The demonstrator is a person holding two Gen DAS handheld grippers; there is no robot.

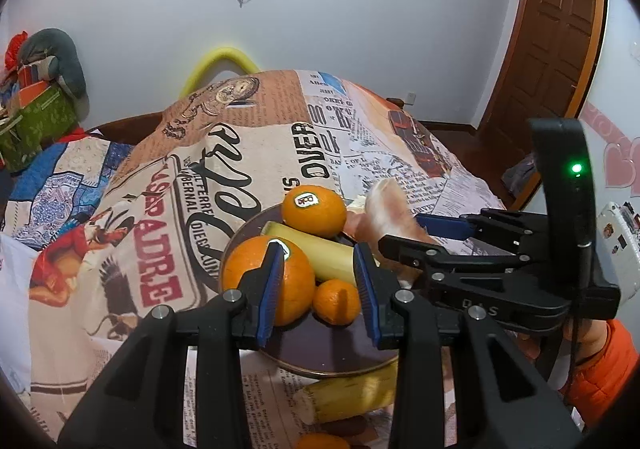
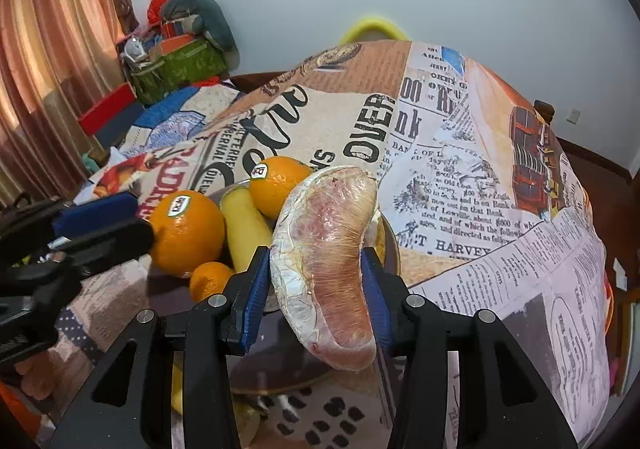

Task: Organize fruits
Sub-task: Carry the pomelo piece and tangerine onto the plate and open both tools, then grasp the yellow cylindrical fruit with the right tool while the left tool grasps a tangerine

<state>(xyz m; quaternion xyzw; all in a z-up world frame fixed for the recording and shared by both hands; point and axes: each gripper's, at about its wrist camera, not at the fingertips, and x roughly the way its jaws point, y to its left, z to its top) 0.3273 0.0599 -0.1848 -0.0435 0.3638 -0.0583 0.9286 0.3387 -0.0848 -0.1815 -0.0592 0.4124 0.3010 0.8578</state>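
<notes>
A peeled pomelo slice [image 2: 326,257] is held over the plate [image 1: 320,361] of fruit on the bench [image 2: 500,249].

The pomelo slice is gripped between the blue pads of the right hand-held gripper [image 2: 318,289], with a small gap seen at the left pad, and it is kept above the right side of the dark round plate. The left hand-held gripper [image 1: 318,285] is held a little way open over the near side of the plate, and nothing is held in it. On the plate two big oranges [image 1: 268,281] with stickers, a small orange [image 1: 336,301] and a yellow banana [image 1: 316,253] are packed close together. Another banana [image 1: 348,393] is left on the bench just in front of the plate. The bench is covered with a newspaper-print cloth [image 1: 224,177].
</notes>
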